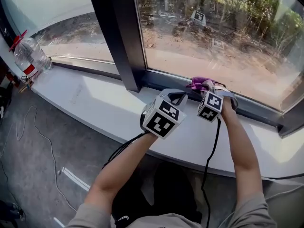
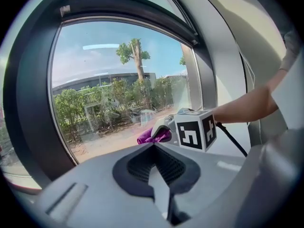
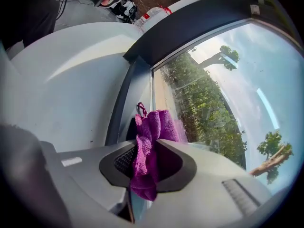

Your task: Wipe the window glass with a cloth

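The window glass [image 1: 213, 27] rises behind a white sill [image 1: 95, 103]. A purple cloth [image 1: 201, 84] rests at the pane's bottom edge, against the dark lower frame. My right gripper [image 1: 209, 90] is shut on it; in the right gripper view the cloth [image 3: 154, 127] bunches up between the jaws, its top touching the glass [image 3: 213, 89]. My left gripper [image 1: 176, 98] hovers just left of the right one over the sill, shut with nothing in it. In the left gripper view the left gripper [image 2: 153, 148] faces the pane [image 2: 118, 80], with the cloth [image 2: 154, 137] to its right.
A thick dark mullion [image 1: 118, 32] splits the window left of both grippers. A plastic bottle [image 1: 29, 56] with a red cap stands at the sill's far left end. Cables [image 1: 42, 141] lie on the grey floor below, and black cords hang from both grippers.
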### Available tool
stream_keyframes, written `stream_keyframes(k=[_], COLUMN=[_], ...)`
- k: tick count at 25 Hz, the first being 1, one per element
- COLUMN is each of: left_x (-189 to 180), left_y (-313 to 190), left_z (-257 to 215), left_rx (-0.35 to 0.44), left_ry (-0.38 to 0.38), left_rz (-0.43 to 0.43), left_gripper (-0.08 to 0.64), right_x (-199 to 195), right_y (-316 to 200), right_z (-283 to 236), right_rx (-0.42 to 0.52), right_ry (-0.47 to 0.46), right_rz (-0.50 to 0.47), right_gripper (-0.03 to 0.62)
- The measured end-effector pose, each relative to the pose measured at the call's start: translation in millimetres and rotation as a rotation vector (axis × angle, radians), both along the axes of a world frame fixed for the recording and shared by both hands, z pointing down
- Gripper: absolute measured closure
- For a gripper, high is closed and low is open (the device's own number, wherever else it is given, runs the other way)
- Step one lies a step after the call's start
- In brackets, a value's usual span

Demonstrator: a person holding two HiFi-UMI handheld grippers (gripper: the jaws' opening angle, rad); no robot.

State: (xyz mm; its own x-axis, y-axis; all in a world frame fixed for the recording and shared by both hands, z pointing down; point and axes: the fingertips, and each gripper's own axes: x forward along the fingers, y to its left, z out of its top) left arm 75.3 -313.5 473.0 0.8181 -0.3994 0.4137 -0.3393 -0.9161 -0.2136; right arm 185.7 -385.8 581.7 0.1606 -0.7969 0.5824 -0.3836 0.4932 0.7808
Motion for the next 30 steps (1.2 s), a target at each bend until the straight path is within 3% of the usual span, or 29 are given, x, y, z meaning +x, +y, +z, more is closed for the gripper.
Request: stream_keyframes(k=[5, 9, 18, 24, 30], left_x=[17, 31, 53, 62, 63], left_y=[0, -5, -22, -21, -15], left_z=[11, 1, -69, -152, -218], left_rx=[-0.011, -0.005, 0.098, 0.26, 0.341], left_ry=[0.005, 0.034, 0.101, 0.142, 0.193], left_rz=[0.03, 0.051, 0.056, 0.083, 0.104], left_gripper=[0.559, 0.558, 0.56, 0.56, 0.56], right_x=[-4, -2, 11, 11, 9], right_y=[3, 22, 53, 66, 62], right_z=[-6, -35, -193, -321, -416], right_rx=[-0.006, 0.055, 0.411, 0.635, 0.744], right_ry=[-0.017, -0.022, 0.056, 0.143, 0.256], right_rz=[-0.017, -0.028, -0.044, -0.044, -0.043], right_gripper=[0.49, 0.488, 0.489, 0.489, 0.489])
